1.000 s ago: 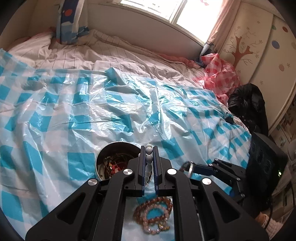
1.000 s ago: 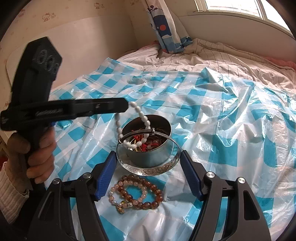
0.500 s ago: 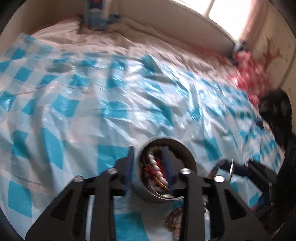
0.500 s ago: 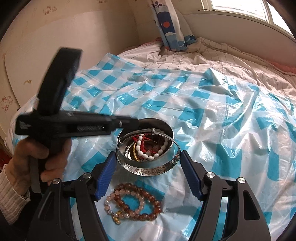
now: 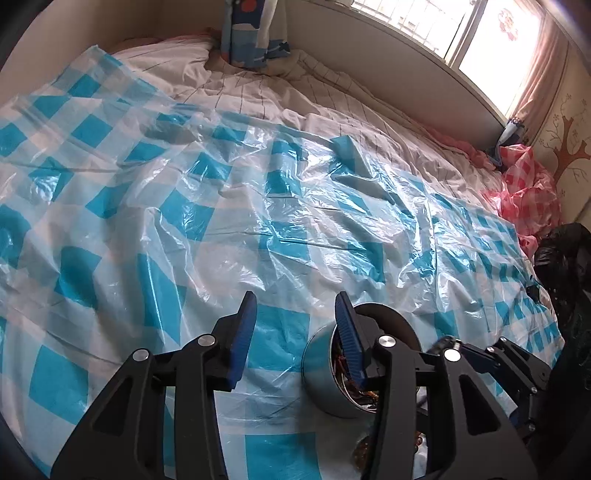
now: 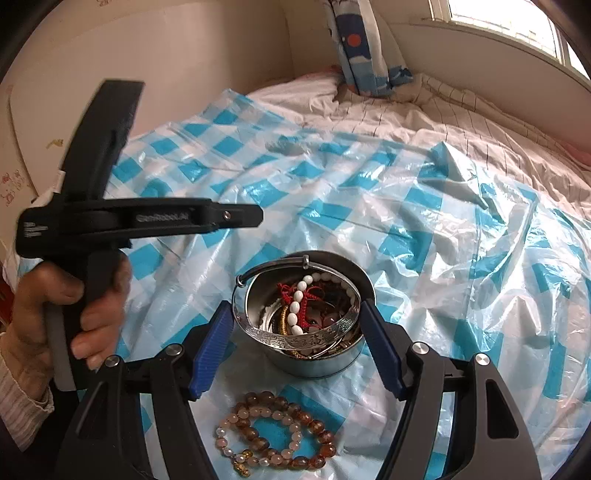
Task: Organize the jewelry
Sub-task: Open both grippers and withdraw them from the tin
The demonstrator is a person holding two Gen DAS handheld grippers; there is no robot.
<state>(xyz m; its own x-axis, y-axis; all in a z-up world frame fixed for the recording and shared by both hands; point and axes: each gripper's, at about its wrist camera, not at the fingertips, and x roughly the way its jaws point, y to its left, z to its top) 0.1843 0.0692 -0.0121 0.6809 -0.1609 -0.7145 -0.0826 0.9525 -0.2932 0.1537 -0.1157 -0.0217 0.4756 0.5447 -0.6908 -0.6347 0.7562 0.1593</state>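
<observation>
Left hand-held gripper (image 5: 293, 325), left-wrist view: lower centre of frame, pointing obliquely down at the bed. Jaws part-open, having just been opening; nothing lies between the blue pads (image 5: 242, 343), only sheet behind them. The right-side pad overlaps the rim of the metal bowl (image 5: 325, 380) at lower right of centre. In the right-wrist view the same tool sits at left, roughly level, tip toward frame centre, above and left of the bowl; a hand (image 6: 79, 306) w/ a pale ribbed cuff wraps its grip at lower left.

Right hand-held gripper (image 6: 295, 343): bottom centre of right-wrist view, tilted down. Jaws wide, clamped on a silver bangle (image 6: 295, 338) held by its two sides; the engraved band hangs over the bowl's mouth, front edge just above the near rim.

Jewelry: bowl contents incl. a white bead strand (image 6: 297, 306), red cord and gold-toned pieces. A coil of amber and pink beaded bracelets (image 6: 275, 435) lies on the sheet just in front of the bowl, between the gripper's arms.

Surface: bed (image 5: 332, 107) w/ pale lined bedding, overlaid by a creased blue-and-white checked plastic sheet (image 5: 184, 229).

Room: window (image 5: 436, 26) at upper right of left-wrist view, pink curtain beside it; blue patterned pillow (image 6: 364, 48) at top centre; red checked plastic and a black bag at right edge.
</observation>
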